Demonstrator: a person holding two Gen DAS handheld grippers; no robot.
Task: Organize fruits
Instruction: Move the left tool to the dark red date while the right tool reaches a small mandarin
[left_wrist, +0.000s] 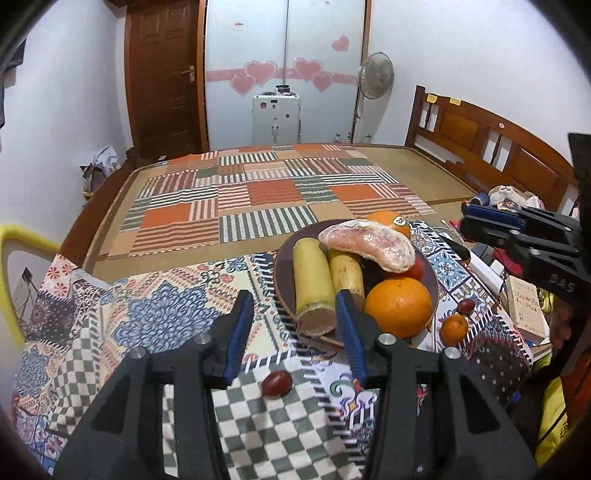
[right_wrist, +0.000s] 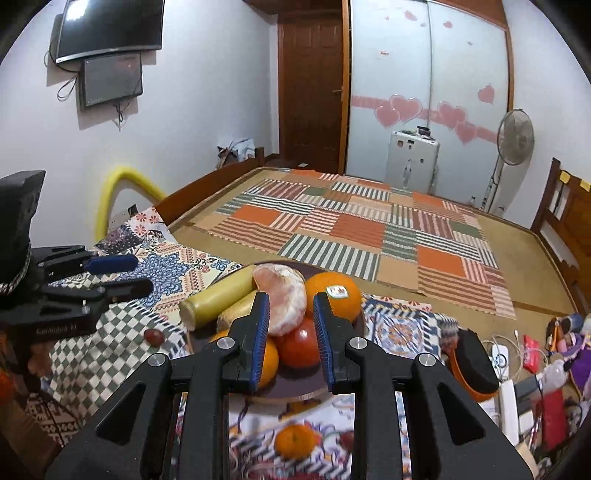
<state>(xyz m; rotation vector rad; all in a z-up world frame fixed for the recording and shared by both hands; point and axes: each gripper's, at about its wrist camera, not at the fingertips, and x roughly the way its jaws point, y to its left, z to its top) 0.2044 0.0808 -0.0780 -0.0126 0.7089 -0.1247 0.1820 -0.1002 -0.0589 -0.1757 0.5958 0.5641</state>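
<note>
A dark plate (left_wrist: 282, 291) (right_wrist: 295, 391) on the patterned cloth holds two yellow-green cane pieces (left_wrist: 309, 280) (right_wrist: 218, 295), a peeled pomelo segment (left_wrist: 369, 247) (right_wrist: 284, 295), two oranges (left_wrist: 399, 308) (right_wrist: 336, 291) and a tomato (right_wrist: 299, 343). A small tangerine (left_wrist: 454, 328) (right_wrist: 295, 439) and two dark red grape-like fruits (left_wrist: 277, 384) (left_wrist: 466, 305) lie on the cloth off the plate. My left gripper (left_wrist: 293, 332) is open and empty above the cloth by the plate's near edge. My right gripper (right_wrist: 291, 332) is open and empty, hovering over the plate.
The cloth covers a low table beside a bed with a patchwork mat (left_wrist: 258, 195). Boxes, cables and clutter (right_wrist: 528, 369) lie to the right of the plate. A yellow chair back (left_wrist: 14, 258) stands at the left.
</note>
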